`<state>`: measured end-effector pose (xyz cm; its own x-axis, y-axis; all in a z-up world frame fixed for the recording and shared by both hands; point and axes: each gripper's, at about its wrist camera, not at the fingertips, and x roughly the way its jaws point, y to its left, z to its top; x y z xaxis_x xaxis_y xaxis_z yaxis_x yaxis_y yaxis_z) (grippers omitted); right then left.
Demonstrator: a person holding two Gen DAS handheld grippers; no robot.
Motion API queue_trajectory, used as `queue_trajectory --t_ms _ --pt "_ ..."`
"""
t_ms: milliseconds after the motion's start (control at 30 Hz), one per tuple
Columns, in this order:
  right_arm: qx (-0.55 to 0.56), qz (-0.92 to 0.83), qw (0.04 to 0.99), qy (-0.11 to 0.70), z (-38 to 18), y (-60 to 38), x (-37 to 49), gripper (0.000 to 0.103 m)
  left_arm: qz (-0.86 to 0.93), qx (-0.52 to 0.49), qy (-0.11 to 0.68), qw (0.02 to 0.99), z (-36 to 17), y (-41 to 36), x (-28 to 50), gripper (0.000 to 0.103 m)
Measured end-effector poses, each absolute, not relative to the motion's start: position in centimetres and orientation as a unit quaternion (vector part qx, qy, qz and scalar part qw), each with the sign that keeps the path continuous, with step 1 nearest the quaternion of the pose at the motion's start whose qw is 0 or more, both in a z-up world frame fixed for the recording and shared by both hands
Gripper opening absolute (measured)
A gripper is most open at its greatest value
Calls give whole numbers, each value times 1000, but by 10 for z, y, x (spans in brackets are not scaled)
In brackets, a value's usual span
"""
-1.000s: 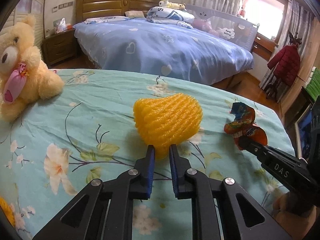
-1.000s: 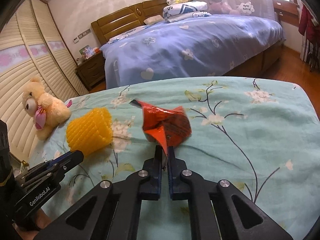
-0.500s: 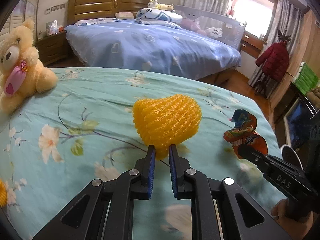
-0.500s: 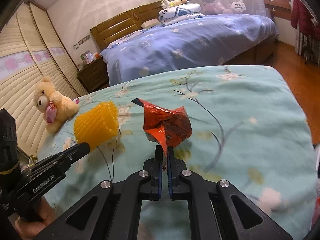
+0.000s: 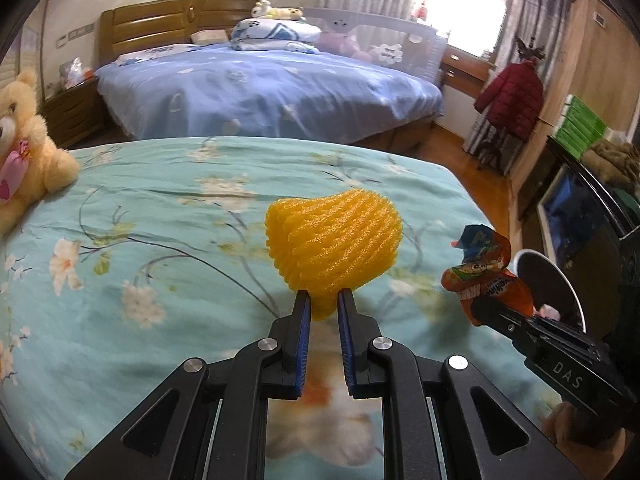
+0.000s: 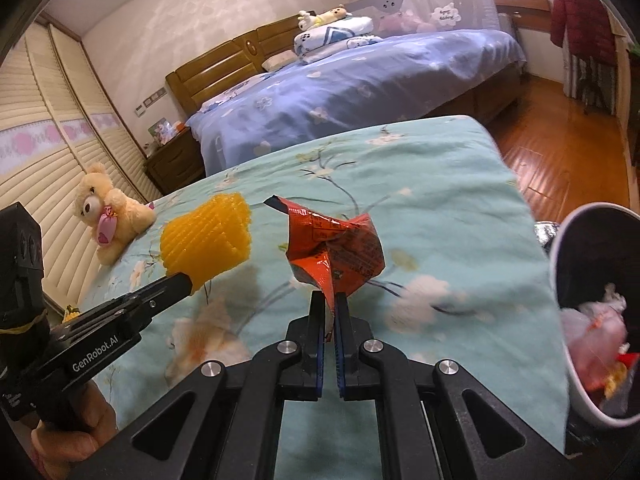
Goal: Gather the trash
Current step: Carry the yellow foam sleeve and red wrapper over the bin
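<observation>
While I look along the left gripper (image 5: 323, 304), I see its blue-padded fingers pinched narrow on the bottom tip of a yellow foam net (image 5: 334, 248), which hangs in the air above the teal flowered bedspread (image 5: 160, 216). Off to the right in that view, the right gripper (image 5: 486, 312) holds a crumpled orange snack wrapper (image 5: 486, 268), with the white rim of a bin (image 5: 560, 276) just behind it past the edge of the bedspread. A teddy bear (image 5: 24, 152) sits at the far left (its pink heart is in view). From the right wrist camera, my right gripper (image 6: 329, 308) is closed nearly flat on a corner of the wrapper (image 6: 334, 250), lifted clear of the bedspread (image 6: 432, 200). The foam net (image 6: 208, 238) is to its left in the left gripper (image 6: 182, 280). The bin (image 6: 560, 248) stands at the right edge, already holding some scraps, and the bear (image 6: 106, 212) rests by the shutters.
</observation>
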<state>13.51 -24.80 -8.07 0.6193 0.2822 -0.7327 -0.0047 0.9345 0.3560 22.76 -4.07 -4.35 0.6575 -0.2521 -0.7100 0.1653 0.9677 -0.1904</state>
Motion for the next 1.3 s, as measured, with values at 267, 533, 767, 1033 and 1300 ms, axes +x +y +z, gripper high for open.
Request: queue_trajectory --t_ms 267,533,767,1033,1300 --pt "175 62 887 424 -82 -268 112 4 -139 -37 399 906 -40 -65 210 13" --pt "182 49 890 415 -79 -285 93 4 -156 -21 399 903 -37 -86 198 13" --pt "186 39 893 409 -76 -297 79 4 -168 -10 397 902 -35 -101 192 13" --pt "195 26 894 403 -73 -310 70 4 -182 1 395 901 -35 -116 186 13" --pt "199 12 895 398 -72 -326 61 4 -197 6 395 897 -34 -131 181 13"
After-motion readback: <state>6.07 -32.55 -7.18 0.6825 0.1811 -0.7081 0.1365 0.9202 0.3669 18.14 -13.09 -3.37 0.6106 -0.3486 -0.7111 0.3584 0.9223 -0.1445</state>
